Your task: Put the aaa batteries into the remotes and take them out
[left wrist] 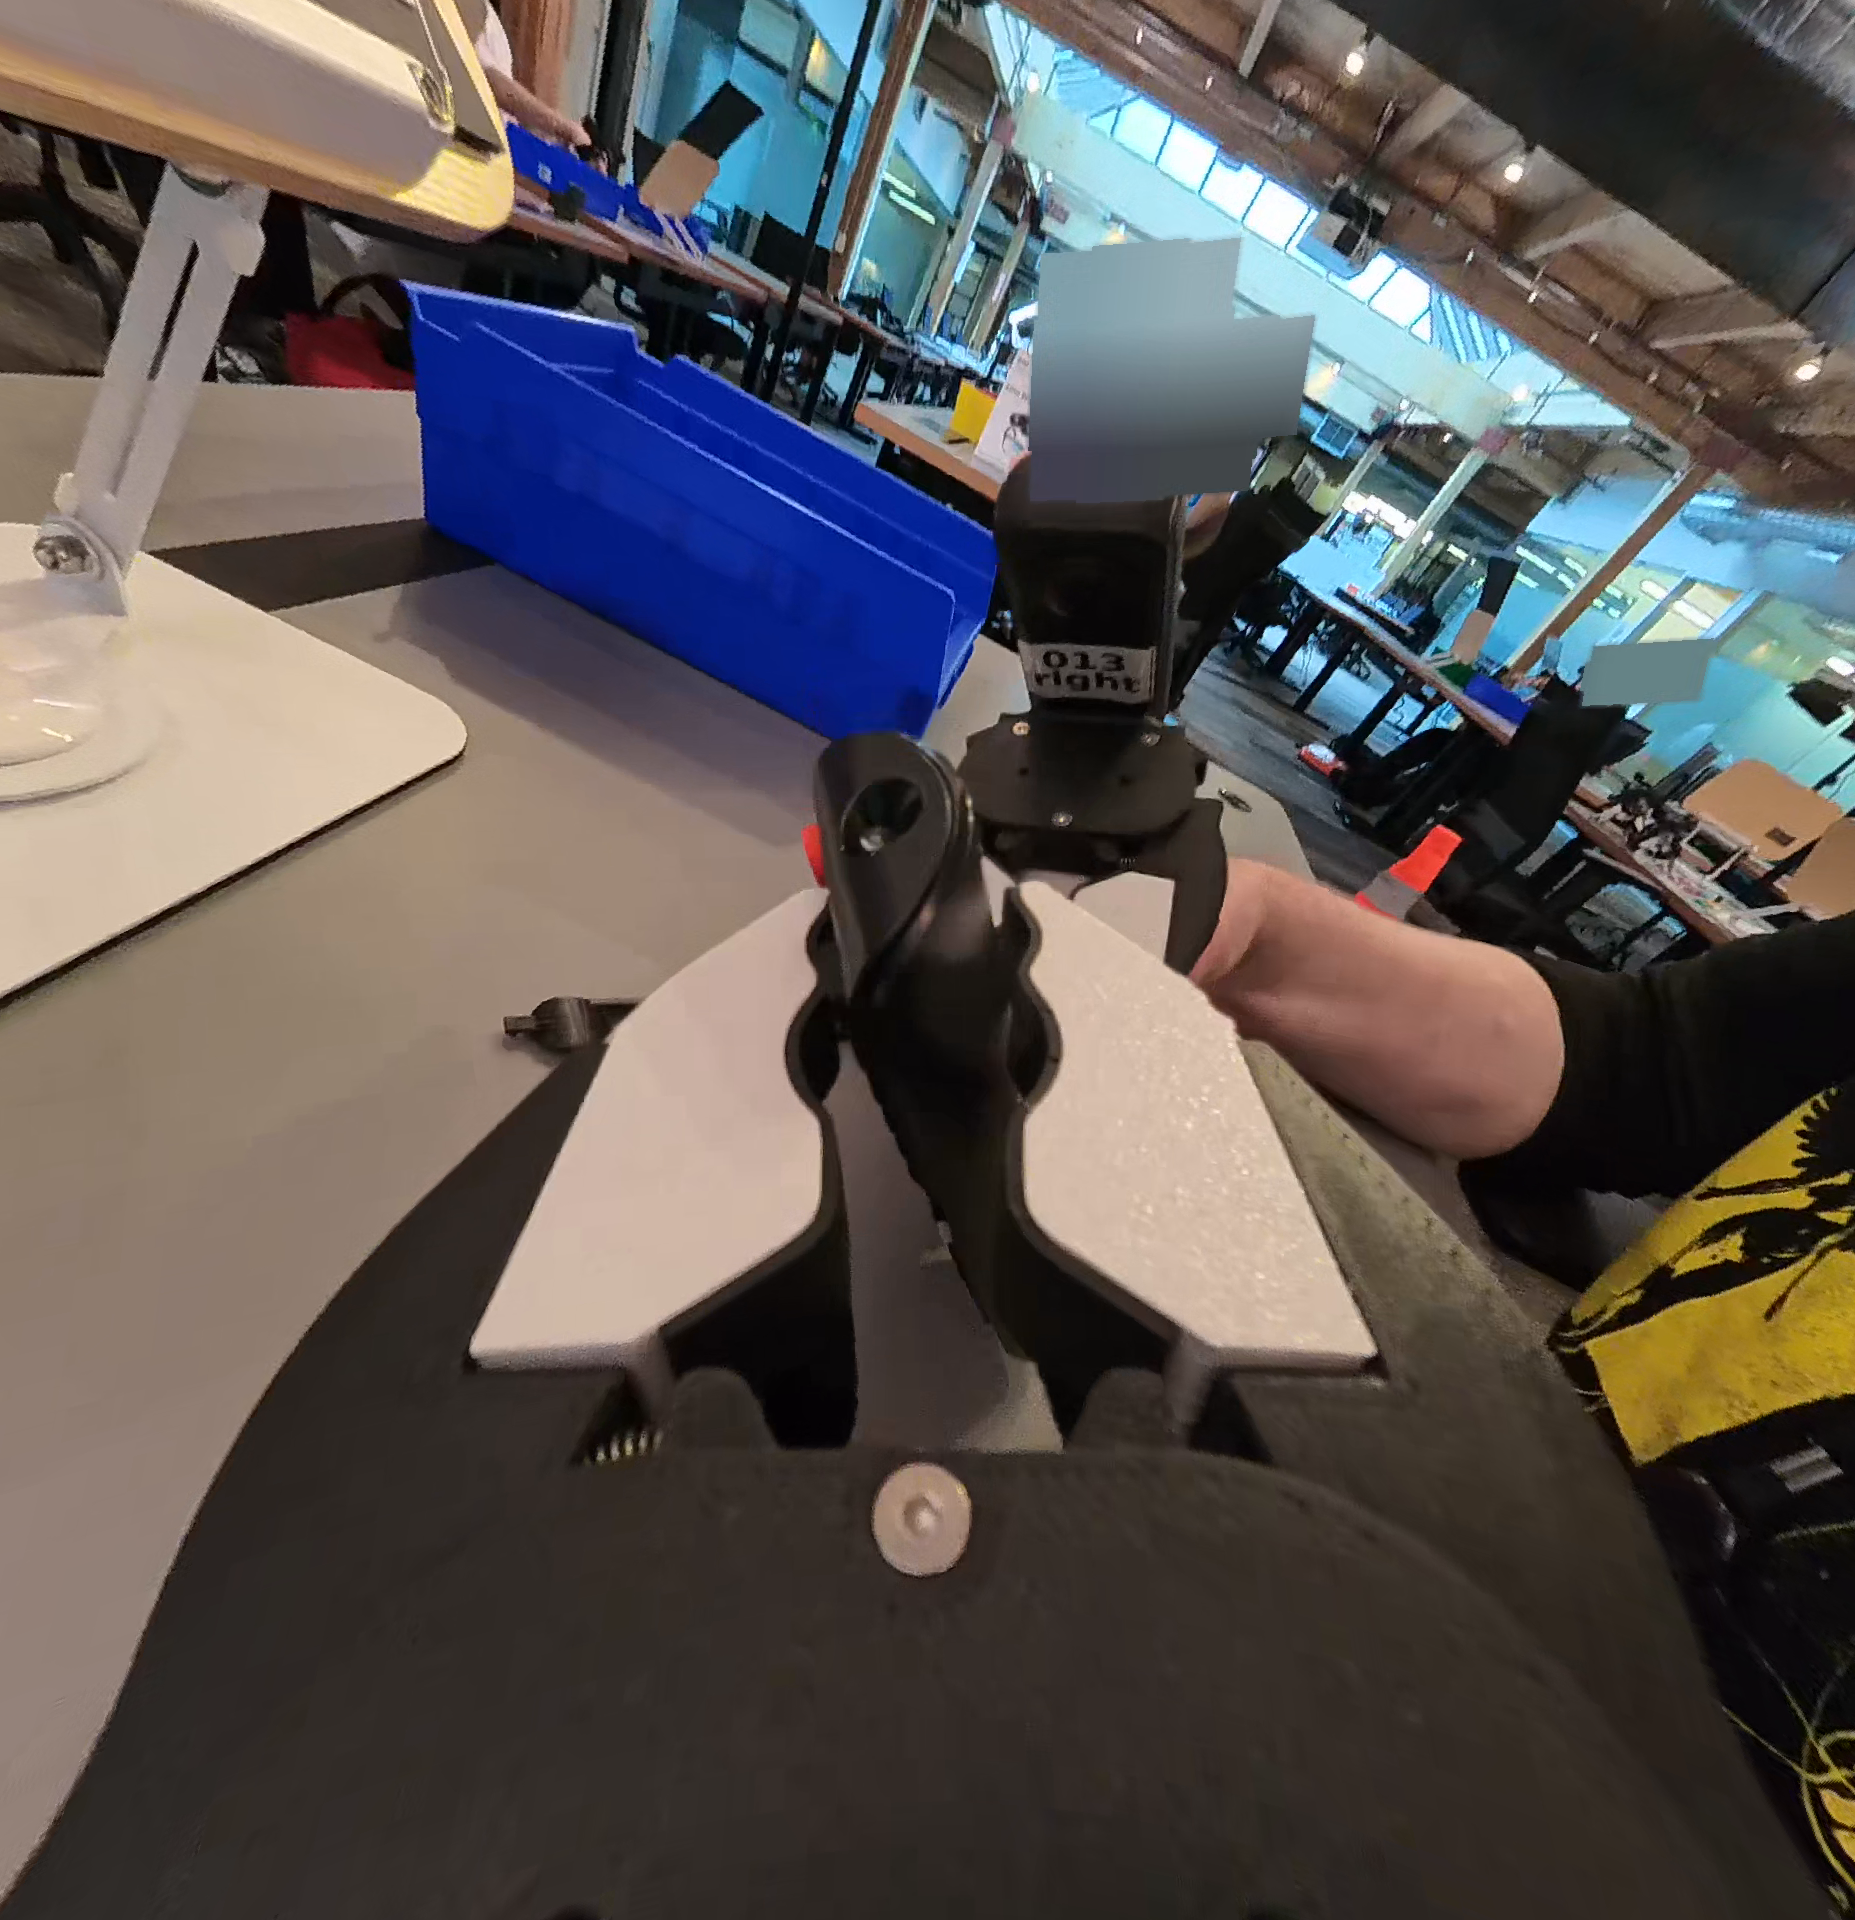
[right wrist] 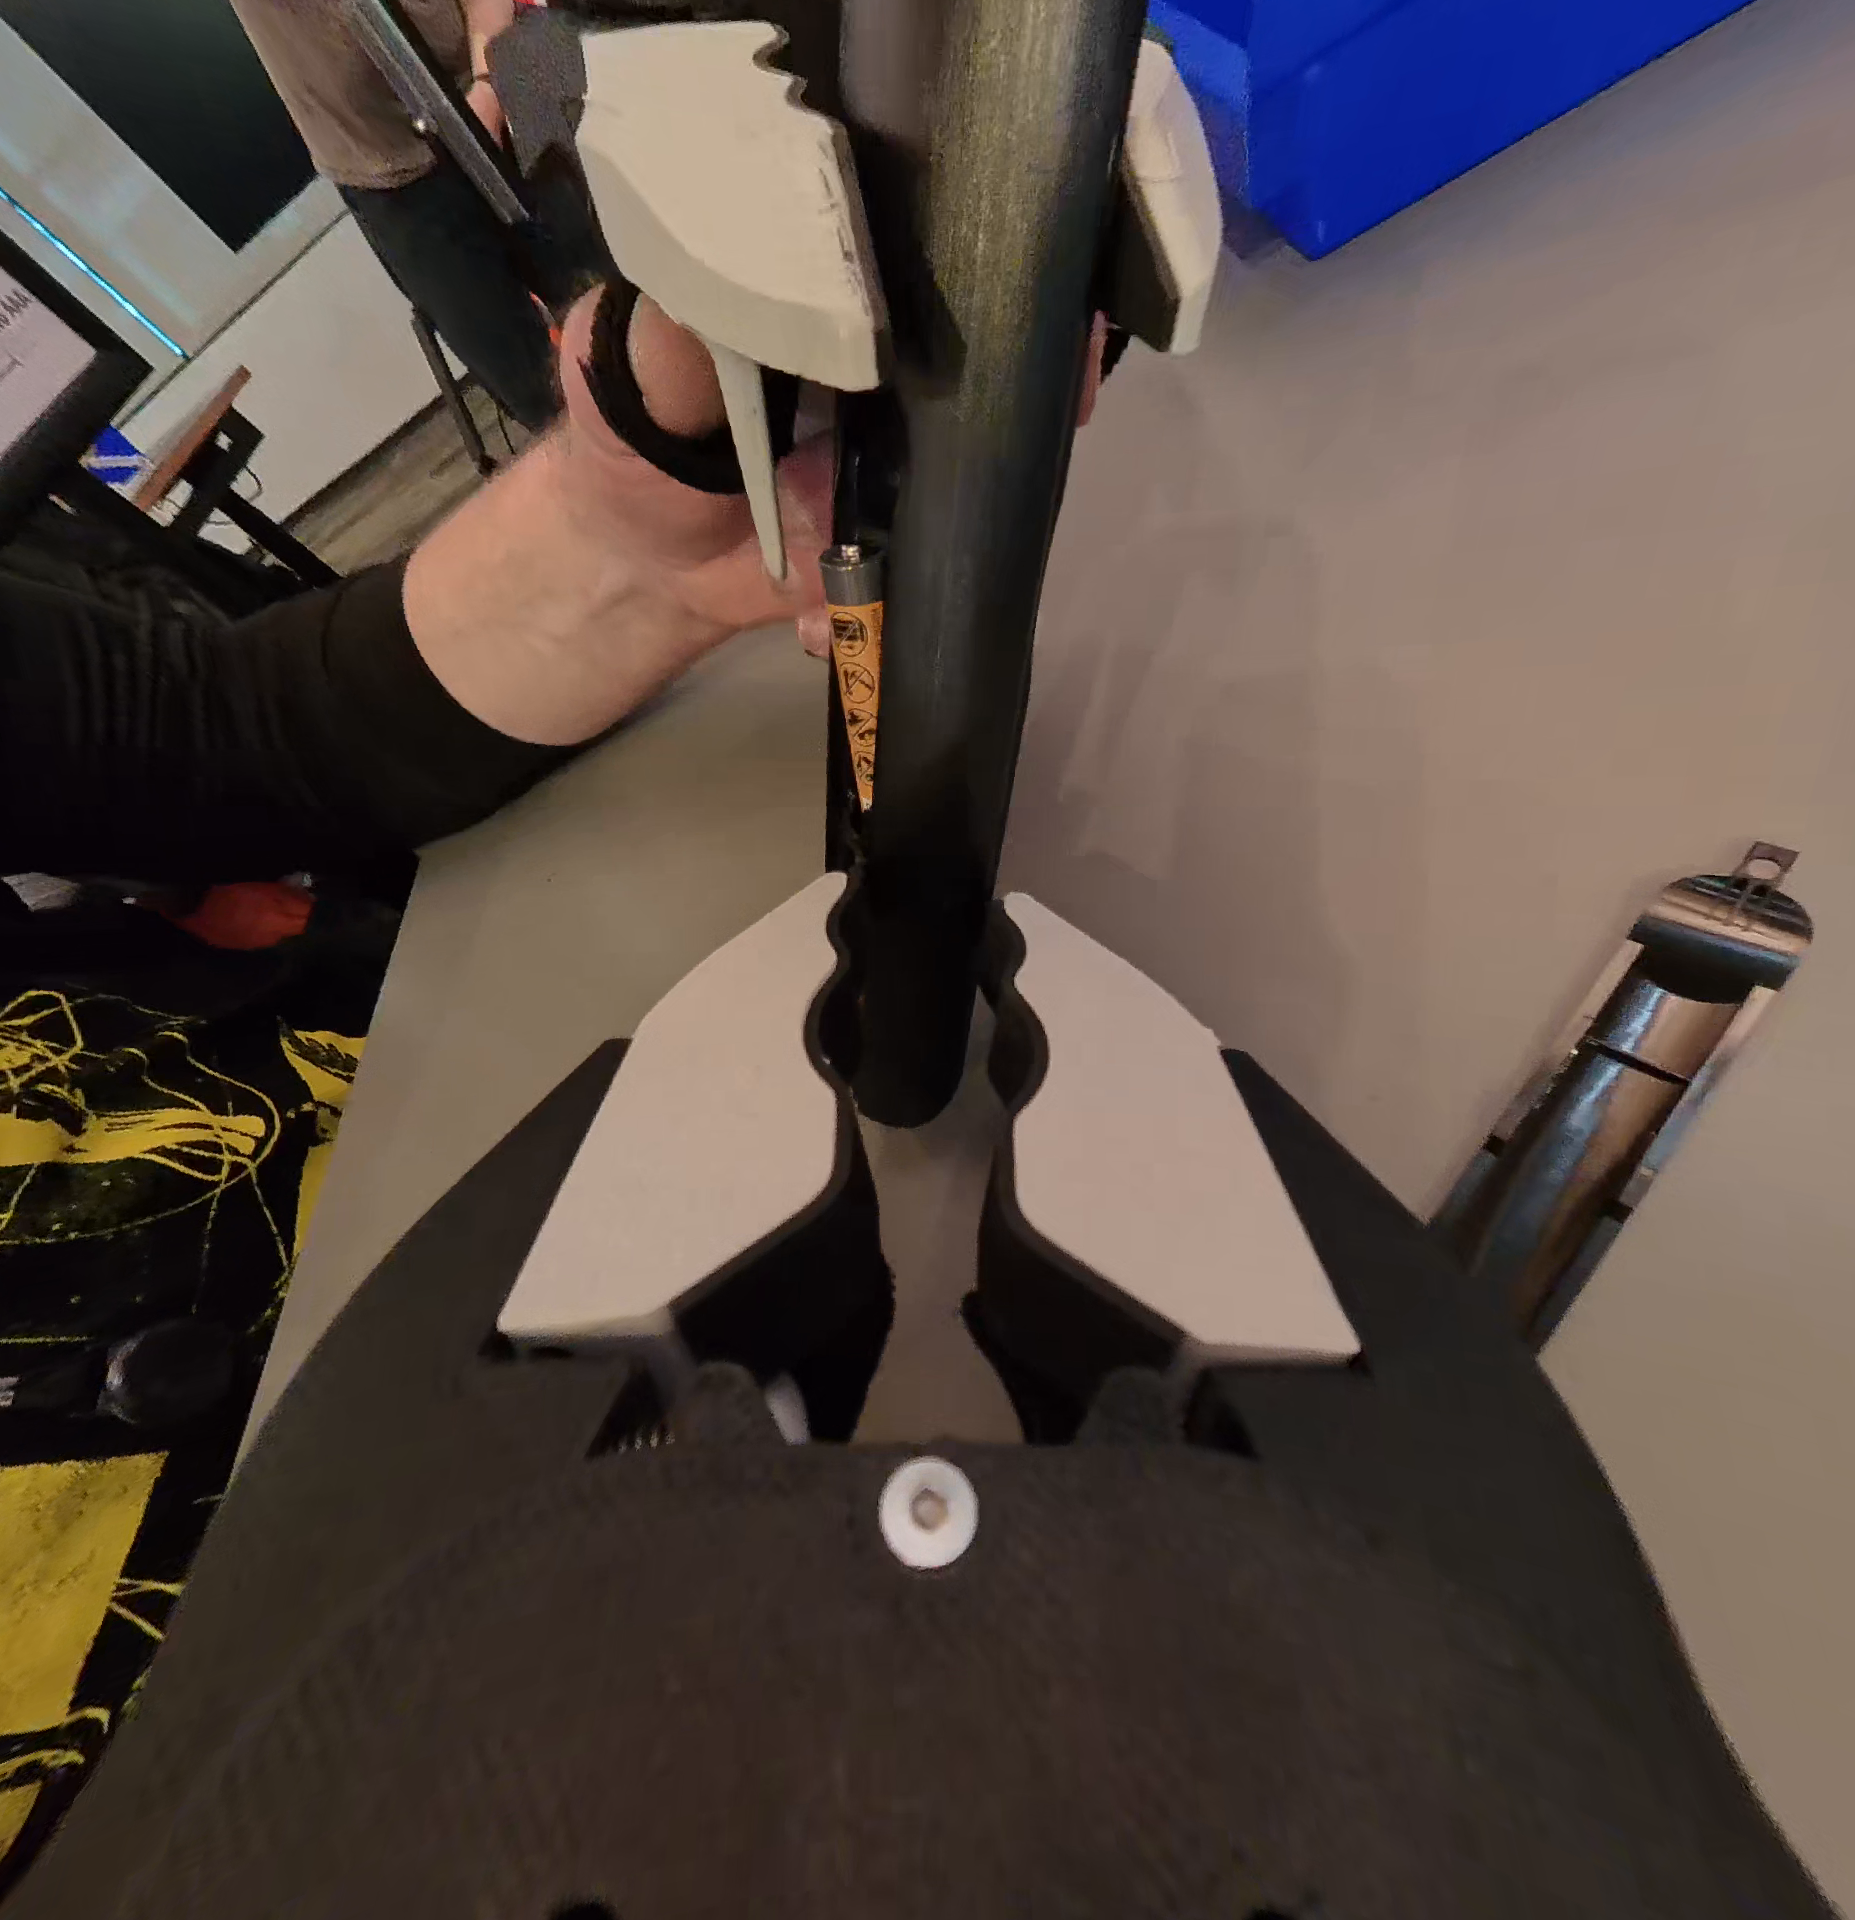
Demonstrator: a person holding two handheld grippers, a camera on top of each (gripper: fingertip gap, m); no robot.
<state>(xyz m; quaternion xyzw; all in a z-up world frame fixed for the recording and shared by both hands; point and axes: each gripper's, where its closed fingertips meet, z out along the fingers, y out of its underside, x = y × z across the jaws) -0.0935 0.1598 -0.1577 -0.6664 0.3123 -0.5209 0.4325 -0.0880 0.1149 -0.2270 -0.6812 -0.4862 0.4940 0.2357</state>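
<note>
Near: we see left gripper (left wrist: 918, 997) and right gripper (right wrist: 918, 997) both clamped on one black remote (right wrist: 964, 520), held above grey table (right wrist: 1422, 623). Battery (right wrist: 852, 665) sits along remote's side. Mid: blue bin (left wrist: 694, 520), white stand (left wrist: 144, 416), second remote (right wrist: 1629, 1091) lying on table. Far: workshop hall, rows of desks (left wrist: 1629, 831), timber ceiling.

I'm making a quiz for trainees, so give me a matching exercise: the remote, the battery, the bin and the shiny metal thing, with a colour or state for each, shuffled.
Things:
1. black remote
2. battery
3. bin
4. shiny metal object

States:
A. lying on the table, untouched
B. clamped by left gripper and right gripper
C. orange, silver-tipped, alongside the remote
D. blue

Pairs: 1-B, 2-C, 3-D, 4-A
</note>
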